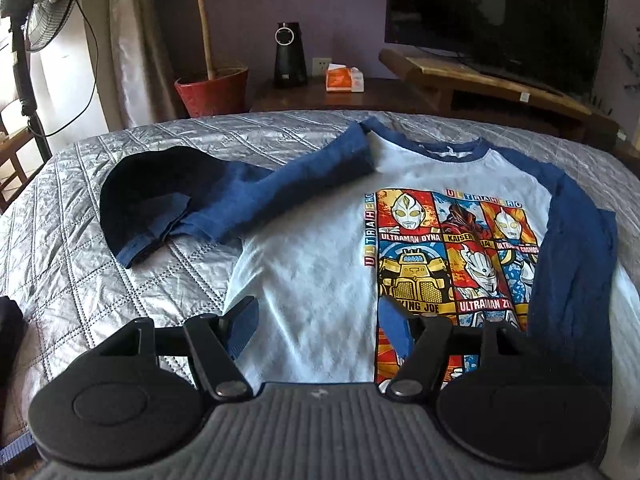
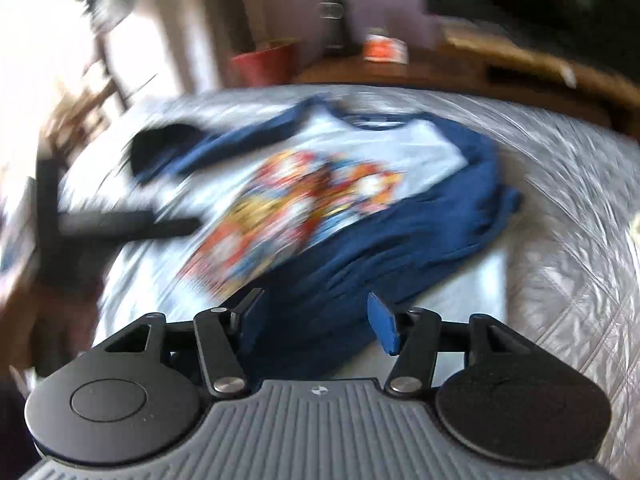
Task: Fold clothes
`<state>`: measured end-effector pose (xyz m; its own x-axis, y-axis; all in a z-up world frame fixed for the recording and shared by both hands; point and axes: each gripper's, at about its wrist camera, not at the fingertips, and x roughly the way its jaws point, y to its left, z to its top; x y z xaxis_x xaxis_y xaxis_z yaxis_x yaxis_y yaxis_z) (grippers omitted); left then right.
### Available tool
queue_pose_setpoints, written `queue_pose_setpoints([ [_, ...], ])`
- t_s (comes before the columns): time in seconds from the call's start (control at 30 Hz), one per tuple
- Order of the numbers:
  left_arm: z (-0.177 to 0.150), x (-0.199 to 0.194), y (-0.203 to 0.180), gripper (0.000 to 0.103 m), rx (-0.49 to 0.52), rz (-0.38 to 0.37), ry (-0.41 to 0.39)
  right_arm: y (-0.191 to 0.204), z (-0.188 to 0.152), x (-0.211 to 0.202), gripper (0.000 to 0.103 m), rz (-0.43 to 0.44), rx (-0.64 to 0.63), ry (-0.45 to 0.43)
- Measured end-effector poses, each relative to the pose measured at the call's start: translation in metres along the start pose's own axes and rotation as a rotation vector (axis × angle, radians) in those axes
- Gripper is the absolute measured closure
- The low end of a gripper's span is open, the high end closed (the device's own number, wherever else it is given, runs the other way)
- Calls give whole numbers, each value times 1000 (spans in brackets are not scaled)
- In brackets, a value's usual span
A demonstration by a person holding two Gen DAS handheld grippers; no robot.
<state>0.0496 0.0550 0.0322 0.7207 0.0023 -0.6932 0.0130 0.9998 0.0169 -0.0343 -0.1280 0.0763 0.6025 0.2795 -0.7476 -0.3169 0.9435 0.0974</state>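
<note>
A white shirt (image 1: pixel 320 264) with blue sleeves and a bright cartoon print lies face up on the quilted bed. Its left sleeve (image 1: pixel 248 200) stretches out to the side, the cuff turned up. The right sleeve (image 1: pixel 572 264) is folded down along the body. My left gripper (image 1: pixel 320 328) hovers open over the shirt's lower hem, nothing between its fingers. In the blurred right wrist view the same shirt (image 2: pixel 360 152) shows, and my right gripper (image 2: pixel 316 320) stands open just above the folded blue sleeve (image 2: pixel 360 264). The left gripper's dark body (image 2: pixel 120 224) appears at that view's left.
The silver quilted bedspread (image 1: pixel 100 280) surrounds the shirt. Beyond the bed stand a red plant pot (image 1: pixel 212 92), a black speaker (image 1: pixel 290 56), an orange tissue pack (image 1: pixel 344 78), a wooden TV bench (image 1: pixel 480 84) with a television, and a standing fan (image 1: pixel 44 8) at the far left.
</note>
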Motion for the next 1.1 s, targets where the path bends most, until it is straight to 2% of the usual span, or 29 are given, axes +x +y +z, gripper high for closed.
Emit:
queue_pose_setpoints([
  [0.17,2,-5,3,40,-16,0,-30,86,-20,12,42,59,-216,0],
  [0.23,3,-3,5,40,-27,1,-21,106,-32,25,44,-12,-323,15],
  [0.27,3,-3,6,41,-31,1,-21,109,-37,32,54,-40,-343,30],
  [0.37,5,-5,9,41,-43,-1,-28,98,-42,32,84,-28,-234,26],
  [0.43,6,-6,12,41,-56,-2,-34,91,-37,22,88,-36,-185,-4],
  [0.57,9,-6,20,41,-88,7,-39,84,-8,-8,88,-41,-123,-134],
  [0.7,12,-6,31,40,-118,31,-44,100,11,-36,87,16,-205,-298],
  [0.73,13,-6,36,40,-132,43,-46,103,8,-33,86,34,-217,-280],
  [0.8,14,-6,46,40,-167,66,-48,107,-5,-15,80,64,-224,-171],
  [0.9,15,-6,56,40,-199,97,-48,114,-24,13,80,109,-232,-7],
  [0.93,15,-6,58,40,-200,101,-51,111,-27,11,80,128,-211,-5],
  [1.0,16,-6,56,40,-188,97,-53,102,-26,-5,72,138,-161,-78],
  [1.07,16,-6,54,40,-176,92,-55,94,-24,-14,56,119,-150,-109],
  [1.1,16,-6,53,40,-171,93,-55,95,-26,-14,54,116,-162,-110],
])
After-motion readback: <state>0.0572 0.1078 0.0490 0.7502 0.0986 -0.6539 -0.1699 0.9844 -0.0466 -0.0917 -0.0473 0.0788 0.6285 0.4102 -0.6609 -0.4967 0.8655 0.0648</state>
